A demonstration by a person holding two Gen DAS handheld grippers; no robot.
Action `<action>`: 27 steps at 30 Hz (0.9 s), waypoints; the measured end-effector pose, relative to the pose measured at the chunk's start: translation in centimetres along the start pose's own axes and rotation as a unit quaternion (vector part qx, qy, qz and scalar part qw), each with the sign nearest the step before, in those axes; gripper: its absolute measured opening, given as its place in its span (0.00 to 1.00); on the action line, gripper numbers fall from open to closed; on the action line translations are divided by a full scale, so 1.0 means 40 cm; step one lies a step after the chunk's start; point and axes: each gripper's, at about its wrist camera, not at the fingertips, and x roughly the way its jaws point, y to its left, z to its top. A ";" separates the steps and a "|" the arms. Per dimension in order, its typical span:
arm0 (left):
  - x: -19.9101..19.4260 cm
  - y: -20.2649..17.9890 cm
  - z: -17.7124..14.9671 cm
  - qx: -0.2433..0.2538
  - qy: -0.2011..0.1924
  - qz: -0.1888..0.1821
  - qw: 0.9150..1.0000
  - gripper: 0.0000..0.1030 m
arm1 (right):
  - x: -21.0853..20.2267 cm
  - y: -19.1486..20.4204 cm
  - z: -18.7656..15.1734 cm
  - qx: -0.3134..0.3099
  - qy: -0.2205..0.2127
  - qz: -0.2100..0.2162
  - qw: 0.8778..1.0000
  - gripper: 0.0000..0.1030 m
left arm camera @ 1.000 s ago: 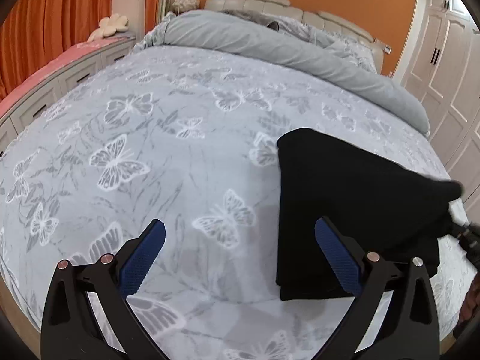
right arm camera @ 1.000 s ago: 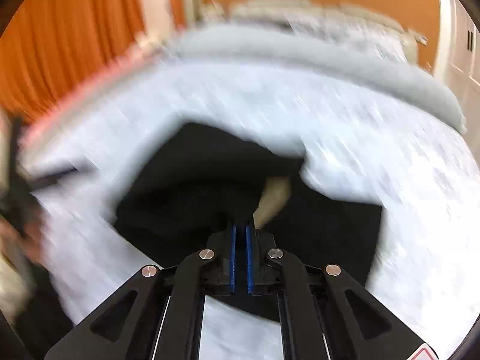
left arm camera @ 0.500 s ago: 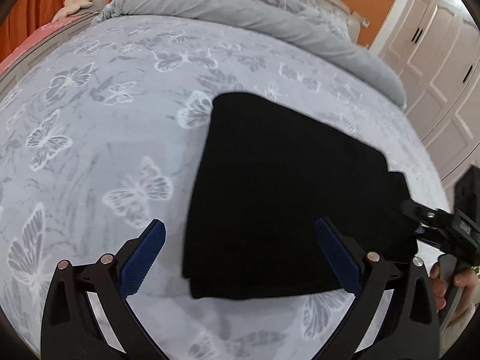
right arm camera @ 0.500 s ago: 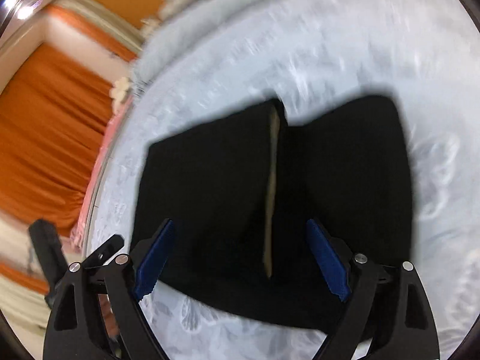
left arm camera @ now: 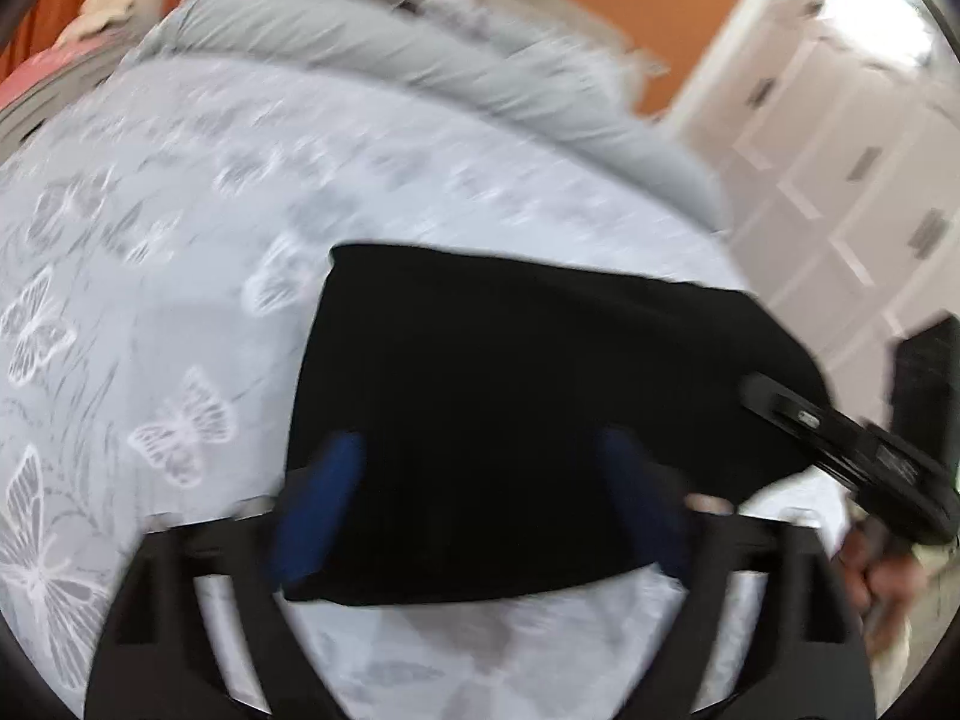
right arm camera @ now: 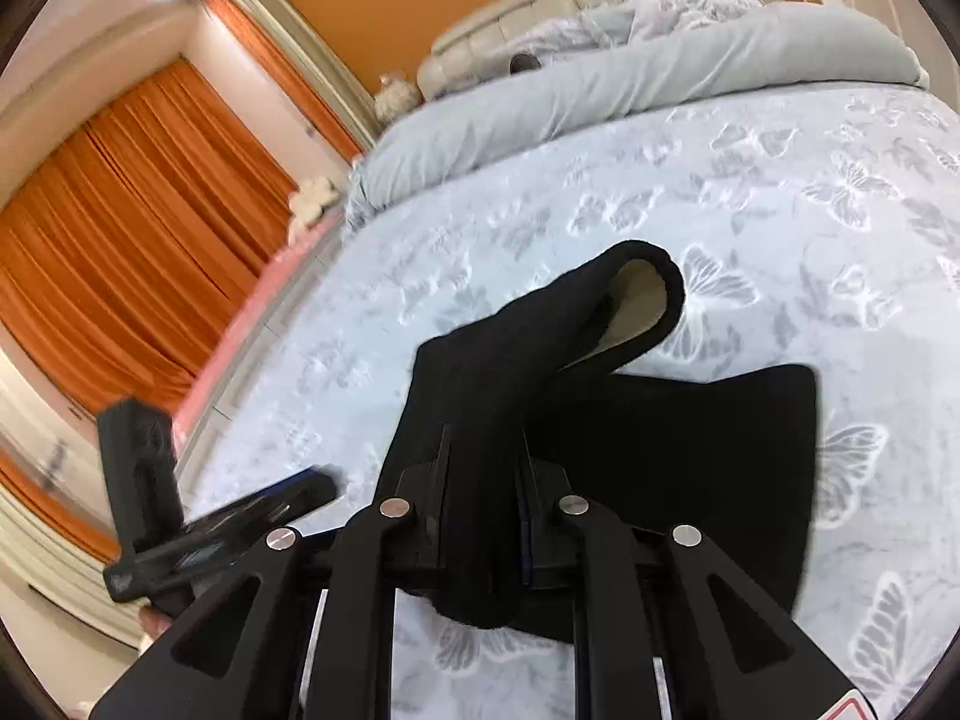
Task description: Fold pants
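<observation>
The black pants [left arm camera: 528,372] lie folded on the butterfly-print bedspread [left arm camera: 150,276]. My left gripper [left arm camera: 480,510] is over their near edge, blurred; its blue pads [left arm camera: 318,504] stand apart with the cloth between them. My right gripper [right arm camera: 486,480] is shut on the near end of the pants [right arm camera: 480,420] and lifts it, so a fold stands up showing a beige lining [right arm camera: 636,306]. The right gripper also shows at the pants' right edge in the left wrist view [left arm camera: 840,444], and the left gripper shows at left in the right wrist view [right arm camera: 228,534].
A grey duvet [right arm camera: 630,78] is rolled back at the head of the bed by the headboard [right arm camera: 540,12]. Orange curtains [right arm camera: 120,228] hang on the left. White wardrobe doors [left arm camera: 840,168] stand on the right of the bed.
My right gripper has shut on the pants' edge and lifted it. My left gripper has moved in over the pants' near edge and its fingers have come closer together.
</observation>
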 end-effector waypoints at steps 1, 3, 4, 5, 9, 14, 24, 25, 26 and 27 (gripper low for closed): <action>-0.021 -0.028 -0.024 0.011 -0.015 -0.016 1.000 0.95 | -0.017 -0.009 0.001 0.001 -0.004 -0.007 1.000 0.14; -0.005 -0.084 -0.065 0.034 0.001 -0.055 0.998 0.95 | -0.024 -0.053 -0.002 0.020 -0.001 -0.013 1.000 0.14; 0.017 -0.105 -0.085 0.038 0.015 -0.070 0.997 0.95 | -0.020 -0.067 -0.003 0.027 0.003 -0.018 0.999 0.14; 0.057 -0.121 -0.112 0.027 0.035 -0.079 0.996 0.95 | -0.007 -0.091 -0.005 0.038 0.009 -0.025 0.999 0.14; 0.201 -0.077 -0.168 -0.080 0.095 -0.104 0.987 0.94 | -0.014 -0.147 -0.017 0.056 0.013 -0.031 0.998 0.14; 0.222 0.012 -0.152 -0.201 0.052 -0.175 0.962 0.87 | -0.040 -0.179 -0.026 0.061 0.009 -0.026 0.998 0.14; 0.245 0.068 -0.123 -0.272 0.113 -0.213 0.932 0.76 | -0.069 -0.158 -0.026 0.046 -0.004 -0.021 0.999 0.14; 0.236 0.058 -0.141 -0.274 0.117 -0.214 0.930 0.82 | -0.068 -0.156 -0.025 0.046 -0.003 -0.022 0.999 0.14; 0.229 0.049 -0.155 -0.275 0.123 -0.212 0.930 0.82 | -0.065 -0.153 -0.024 0.044 -0.002 -0.025 0.999 0.14; 0.238 0.040 -0.173 -0.280 0.138 -0.216 0.925 0.83 | -0.063 -0.152 -0.023 0.043 -0.002 -0.025 0.999 0.14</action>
